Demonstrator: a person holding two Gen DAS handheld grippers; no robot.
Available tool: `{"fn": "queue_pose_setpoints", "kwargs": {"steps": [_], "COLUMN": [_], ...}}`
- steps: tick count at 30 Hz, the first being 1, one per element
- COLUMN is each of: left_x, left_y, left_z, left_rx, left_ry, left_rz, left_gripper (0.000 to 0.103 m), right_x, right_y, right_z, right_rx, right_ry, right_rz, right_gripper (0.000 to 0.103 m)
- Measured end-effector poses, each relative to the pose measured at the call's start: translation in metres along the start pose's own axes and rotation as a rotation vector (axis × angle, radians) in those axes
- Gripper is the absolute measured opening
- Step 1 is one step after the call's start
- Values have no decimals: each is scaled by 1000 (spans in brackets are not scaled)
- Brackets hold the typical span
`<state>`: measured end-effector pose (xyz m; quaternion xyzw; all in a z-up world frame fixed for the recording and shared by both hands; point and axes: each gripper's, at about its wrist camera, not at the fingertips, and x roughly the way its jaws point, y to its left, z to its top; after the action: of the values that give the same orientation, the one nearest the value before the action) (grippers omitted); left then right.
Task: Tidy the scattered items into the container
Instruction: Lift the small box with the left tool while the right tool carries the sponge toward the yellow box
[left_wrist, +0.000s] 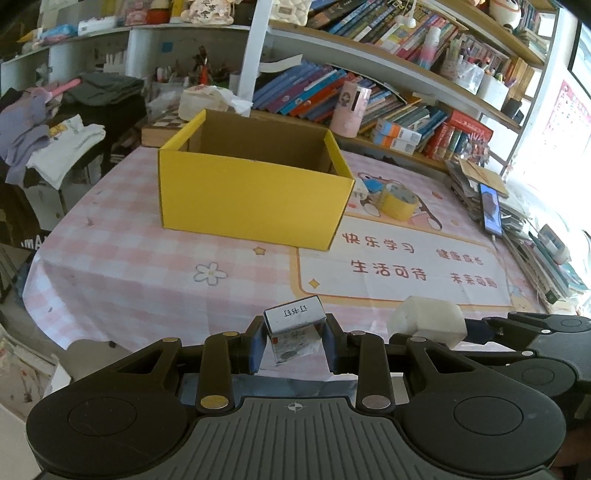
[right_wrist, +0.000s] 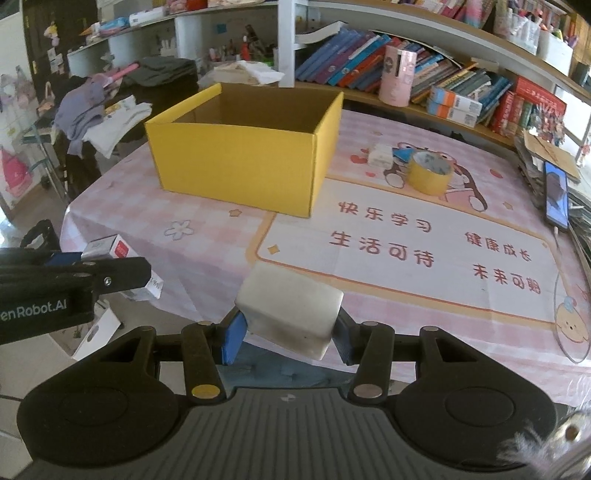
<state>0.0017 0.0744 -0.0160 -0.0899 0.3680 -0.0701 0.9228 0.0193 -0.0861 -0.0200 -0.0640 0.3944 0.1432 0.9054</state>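
The left gripper (left_wrist: 294, 341) is clamping a small printed box (left_wrist: 294, 325) between its blue pads, and the box is sitting tilted over the near edge of the table (left_wrist: 122, 273). The right gripper (right_wrist: 288, 334) is squeezing a white block (right_wrist: 291, 306) between its own pads in the same way, also near the front edge. The two grippers are hanging side by side, the left one a little apart from the right.

The yellow cardboard box (right_wrist: 236, 162) is standing open on the pink checked cloth, further back on the table, and its inside is looking bare as far as the views are reaching, though the floor of it is partly hidden. Just to the right of it, a roll of yellow tape (right_wrist: 430, 173) is lying flat, with a small white item (right_wrist: 380, 155) near it, between the tape and the box.
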Motion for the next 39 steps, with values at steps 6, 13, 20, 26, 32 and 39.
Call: {"fn": "queue_pose_setpoints", "kwargs": {"steps": [6,13,20,26,32,39], "left_x": [-1,-1,-2,0,2,8], "left_y": [9,13,15,16,19,23], "left_z": [0,1,2,3,5,8], "left_rx": [-7,2,8,8,0,-15], "left_ry": [-1,2,8,17,14,19], "left_rz": [18,28,28,23,23,22], "left_gripper": [31,31,31,31,31,31], "right_x": [1,5,7,8,12,19], "right_y": [6,13,15,17,20,21], "right_z": [2,4,4,6,10,15], "right_rx": [-3,-10,3,-2,-11,-23], "right_ry": [-4,-1,14,23,26,29], "right_rz": [12,32,32,35,40,41], "right_gripper": [47,47,47,47,47,47]}}
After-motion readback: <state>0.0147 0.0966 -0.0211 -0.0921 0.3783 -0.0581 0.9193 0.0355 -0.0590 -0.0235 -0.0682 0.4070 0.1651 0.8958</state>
